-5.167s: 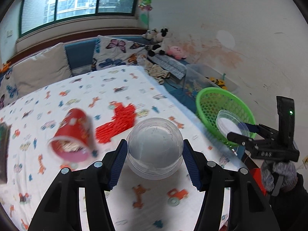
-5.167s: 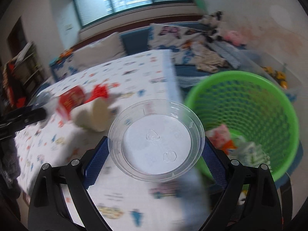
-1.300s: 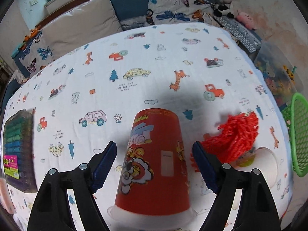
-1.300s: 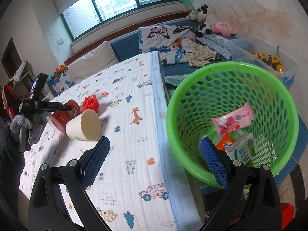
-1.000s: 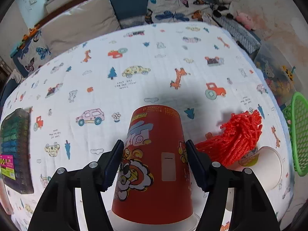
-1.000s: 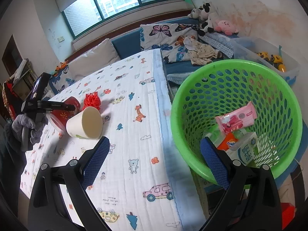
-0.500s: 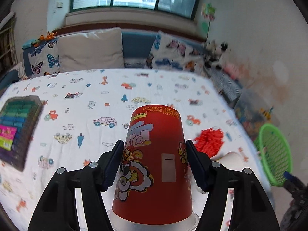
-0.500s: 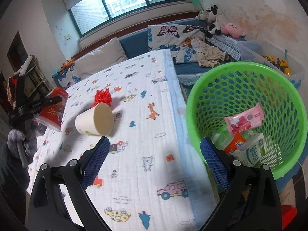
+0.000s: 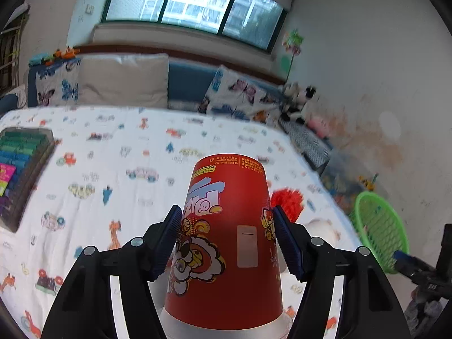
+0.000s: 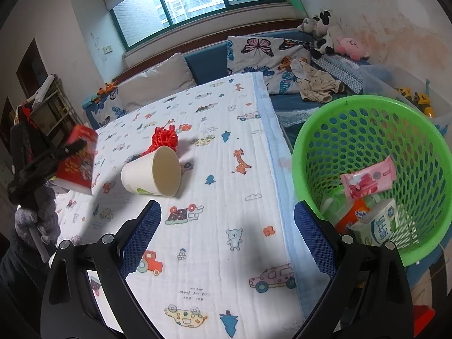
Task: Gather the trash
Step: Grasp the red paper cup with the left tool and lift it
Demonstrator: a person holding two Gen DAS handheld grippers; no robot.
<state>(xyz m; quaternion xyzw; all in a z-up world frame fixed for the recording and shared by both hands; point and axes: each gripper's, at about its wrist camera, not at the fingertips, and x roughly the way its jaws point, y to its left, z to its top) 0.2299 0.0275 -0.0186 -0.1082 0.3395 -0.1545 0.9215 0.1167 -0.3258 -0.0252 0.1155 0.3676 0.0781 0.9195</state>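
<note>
My left gripper (image 9: pixel 224 236) is shut on a red printed paper cup (image 9: pixel 226 243), rim toward the camera, held above the bed; the same red cup (image 10: pixel 77 161) shows at the left of the right wrist view. A white paper cup (image 10: pixel 152 173) lies on its side on the patterned sheet (image 10: pixel 214 197), and a red pom-pom (image 10: pixel 165 138) sits just behind it. My right gripper (image 10: pixel 227 231) stands open and empty over the sheet near the bed's right edge. Beside it, a green mesh basket (image 10: pixel 367 118) holds a pink packet and other wrappers.
A box of coloured threads (image 9: pixel 19 163) lies at the sheet's left edge. Pillows (image 10: pixel 158 84) and plush toys (image 10: pixel 325 34) line the blue sofa under the window. A clear toy bin (image 10: pixel 404 87) stands behind the basket. A gloved hand (image 10: pixel 36 223) holds the left gripper.
My left gripper closed on the red cup, lifted it off the sheet and tilted up toward the window. The right gripper stayed open and nearly still beside the basket.
</note>
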